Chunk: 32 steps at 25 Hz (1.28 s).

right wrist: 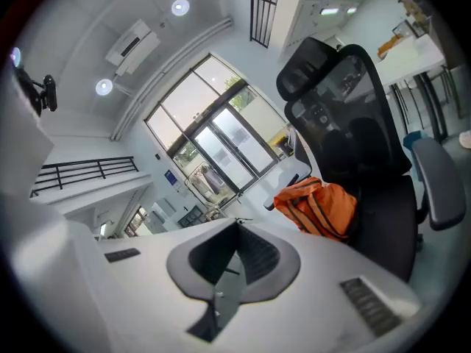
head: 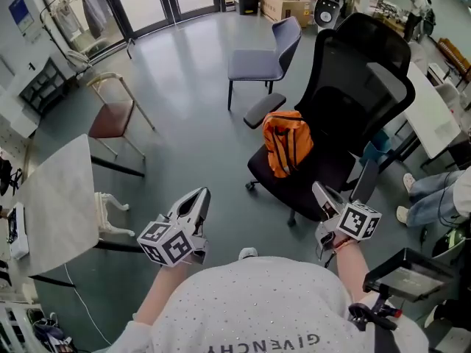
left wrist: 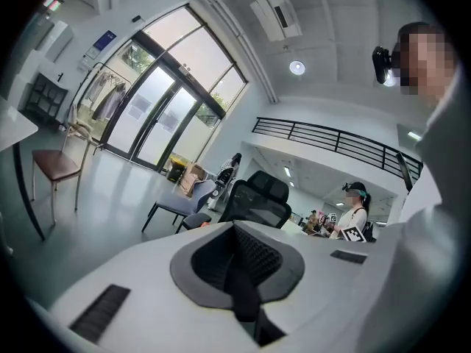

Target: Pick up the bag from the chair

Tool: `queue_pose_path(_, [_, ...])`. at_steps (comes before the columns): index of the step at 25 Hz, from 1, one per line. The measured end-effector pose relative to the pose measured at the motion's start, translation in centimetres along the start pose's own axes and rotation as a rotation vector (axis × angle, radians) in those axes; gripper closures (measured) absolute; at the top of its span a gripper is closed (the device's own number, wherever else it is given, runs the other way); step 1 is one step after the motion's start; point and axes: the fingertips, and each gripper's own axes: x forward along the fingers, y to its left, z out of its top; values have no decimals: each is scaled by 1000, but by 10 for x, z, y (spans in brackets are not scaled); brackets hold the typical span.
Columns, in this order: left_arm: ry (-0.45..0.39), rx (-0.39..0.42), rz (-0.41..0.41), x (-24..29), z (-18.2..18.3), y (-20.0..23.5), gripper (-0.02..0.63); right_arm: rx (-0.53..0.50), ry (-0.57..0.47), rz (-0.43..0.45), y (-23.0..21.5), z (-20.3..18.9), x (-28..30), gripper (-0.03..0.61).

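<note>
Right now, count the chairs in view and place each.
3: black mesh office chair holding the orange bag, grey-blue padded chair behind it, brown-seated metal-frame chair far left. Others may be hidden.

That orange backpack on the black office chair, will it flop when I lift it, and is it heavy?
Probably floppy: the orange backpack is soft fabric, slumped on the black chair, so it should sag from wherever it's gripped. It looks only partly filled, so it's likely light. The chair looks wheeled, so tugging may roll it.
</note>
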Motion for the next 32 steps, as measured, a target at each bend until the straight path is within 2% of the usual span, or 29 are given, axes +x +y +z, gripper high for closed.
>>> queue_pose_path(3, [6,-26,-15,12,5,18,611,-52,-54,11,15,3,12,577])
queue_pose_path(6, [19,-47,-43,29,5,24,611,-84,-61,21,22,6,21,577])
queue_pose_path(12, [56,-70,-72,63,-5,34,611,-90,0,-51,-7,-4,46,577])
queue_pose_path(16, [69,-65,-60,87,-4,42,611,-112,67,-69,-25,-4,74,577])
queue_pose_path(19, [60,-52,-32,107,2,52,611,-108,107,-45,-42,3,103,577])
queue_pose_path(23, [63,-58,-34,144,10,60,611,-101,132,21,-56,29,151,577])
queue_pose_path(29, [76,-57,-5,211,23,67,611,-268,266,106,-80,68,219,577])
queue_pose_path(32, [75,-71,43,237,25,75,611,-377,326,146,-100,85,250,575])
